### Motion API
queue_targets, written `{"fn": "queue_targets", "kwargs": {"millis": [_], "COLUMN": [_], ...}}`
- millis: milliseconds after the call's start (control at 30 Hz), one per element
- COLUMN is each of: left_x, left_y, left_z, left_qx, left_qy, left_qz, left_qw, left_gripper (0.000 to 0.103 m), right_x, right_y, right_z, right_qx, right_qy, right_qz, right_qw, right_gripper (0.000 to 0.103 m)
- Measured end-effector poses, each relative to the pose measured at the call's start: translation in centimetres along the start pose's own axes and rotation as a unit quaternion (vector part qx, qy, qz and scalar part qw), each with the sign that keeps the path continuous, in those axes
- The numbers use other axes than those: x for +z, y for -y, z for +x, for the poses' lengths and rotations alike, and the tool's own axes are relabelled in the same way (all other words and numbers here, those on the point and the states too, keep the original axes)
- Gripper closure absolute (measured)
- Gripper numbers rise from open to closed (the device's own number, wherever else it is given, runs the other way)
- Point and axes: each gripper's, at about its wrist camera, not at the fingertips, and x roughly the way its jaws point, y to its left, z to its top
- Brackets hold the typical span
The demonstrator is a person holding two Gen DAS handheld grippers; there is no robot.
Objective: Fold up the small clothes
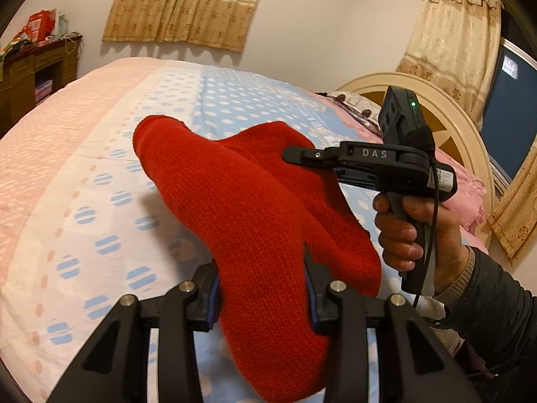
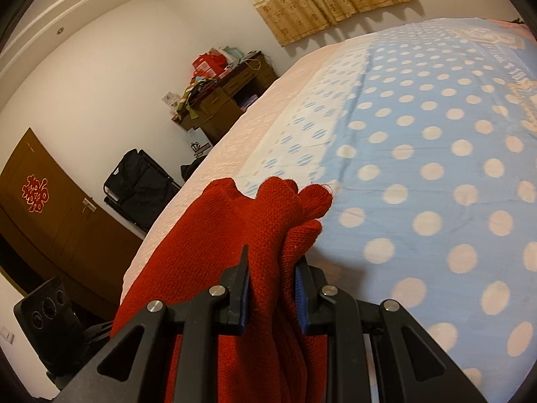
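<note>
Bed (image 1: 100, 154) fills both views, covered by a spread with a pink band, a white band with striped blue dots, and a light blue field of cream dots. Curtains (image 1: 188, 3) hang on the wall behind it; a rounded headboard (image 1: 446, 117) sits at the right edge of the left wrist view. Wooden desk (image 2: 231, 100) stands past the bed's far corner, piled with red and mixed-colour bags; contents too small to tell. Brown door (image 2: 43, 208) with a red paper cut-out, and a black folding rack (image 2: 137, 188) beside it. Red knit garment (image 1: 241, 208) is held above the bed between both claws, bunched and sagging, its cuffed end pointing toward the bed's far side. Left claw (image 1: 261, 288) is clenched on a thick bundle of the knit, fabric filling the gap between its blue pads. Right claw (image 2: 272, 288) is pinched narrow on gathered folds of the same garment, cloth ruffling out past the tips. In the left wrist view the right claw's tips bite the garment's far edge, and a hand (image 1: 412, 231) in a dark sleeve grips the handle.
</note>
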Motion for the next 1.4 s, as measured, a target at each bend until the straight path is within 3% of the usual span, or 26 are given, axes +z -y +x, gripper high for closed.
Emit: {"fn": "queue_targets", "kwargs": {"millis": [833, 1400], "left_x": [-2.7, -6.5], "left_y": [-5.6, -8.1], "left_z": [-2.3, -1.7], "left_qx": [0.057, 0.069], "left_qy": [0.010, -0.007], "left_qz": [-0.053, -0.092], "left_qw": [0.9969, 0.9934], "left_gripper": [0.063, 0.060], "right_x": [-1.0, -2.2], "right_y": [-7.1, -5.2], "right_z": [9.4, 13.0], "right_qx": [0.032, 0.001], "right_qy": [-0.066, -0.100], "right_qz": [-0.039, -0.014], "right_qw": [0.997, 0.995], "right_gripper": [0.081, 0.081]}}
